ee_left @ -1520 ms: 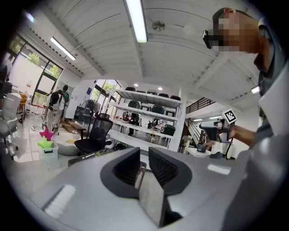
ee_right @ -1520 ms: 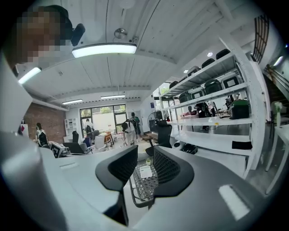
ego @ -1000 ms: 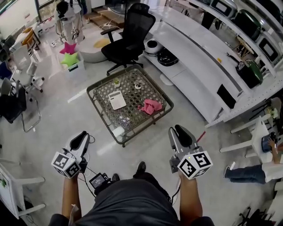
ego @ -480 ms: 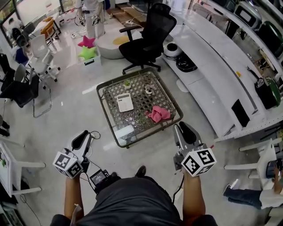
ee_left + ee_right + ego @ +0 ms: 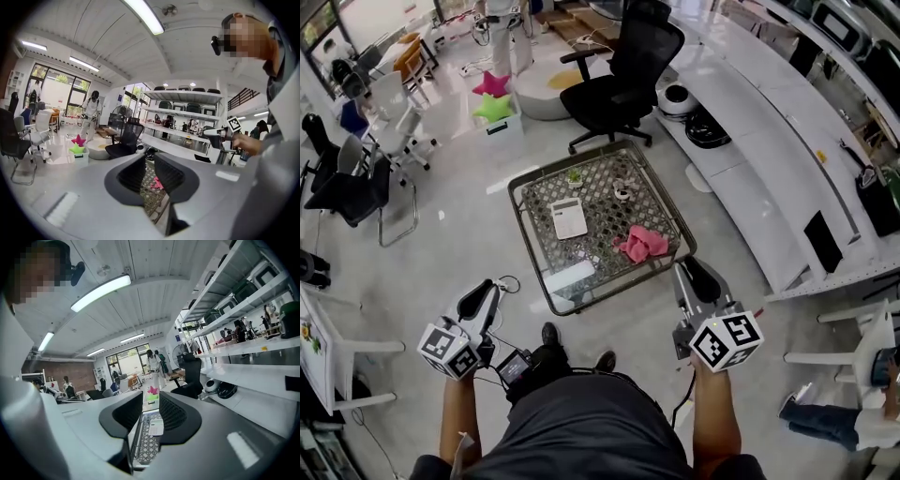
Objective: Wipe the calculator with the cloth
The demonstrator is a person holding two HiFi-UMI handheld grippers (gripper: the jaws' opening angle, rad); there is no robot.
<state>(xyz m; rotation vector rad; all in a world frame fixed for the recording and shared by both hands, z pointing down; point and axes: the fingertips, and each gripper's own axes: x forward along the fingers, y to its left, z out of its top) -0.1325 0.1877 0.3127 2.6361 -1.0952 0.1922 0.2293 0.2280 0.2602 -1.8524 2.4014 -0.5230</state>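
Both pairs of jaws stand narrowly parted with nothing between them. On the left gripper [image 5: 149, 168] the dark ribbed pads leave only a slim gap, and through it the pink cloth [image 5: 157, 183] shows far off. The right gripper [image 5: 151, 404] is a little wider, and its gap frames the calculator [image 5: 156, 426], also well away.

Each gripper is held low and near the person, well short of the table [image 5: 530, 239]. The only print I can make out is the black-and-white square pattern on the left cube [image 5: 450, 349] and the right cube [image 5: 727, 340]. The calculator's keys and display are too small to read.

The table is low and square, with a dark frame and a lattice top. The calculator lies flat towards its far left, and the cloth sits crumpled near its right edge, apart from the calculator. A small green plant [image 5: 574, 176] stands near the far edge.

All round is a glossy pale floor [image 5: 441, 244]. A black office chair [image 5: 623, 66] stands just beyond the table, and a long white counter [image 5: 750, 112] runs along the right. At far left, a pink star [image 5: 492, 84] and a green star [image 5: 495, 108] rest on a white box [image 5: 502, 129]. Strip lights [image 5: 145, 16] cross the white ceiling.
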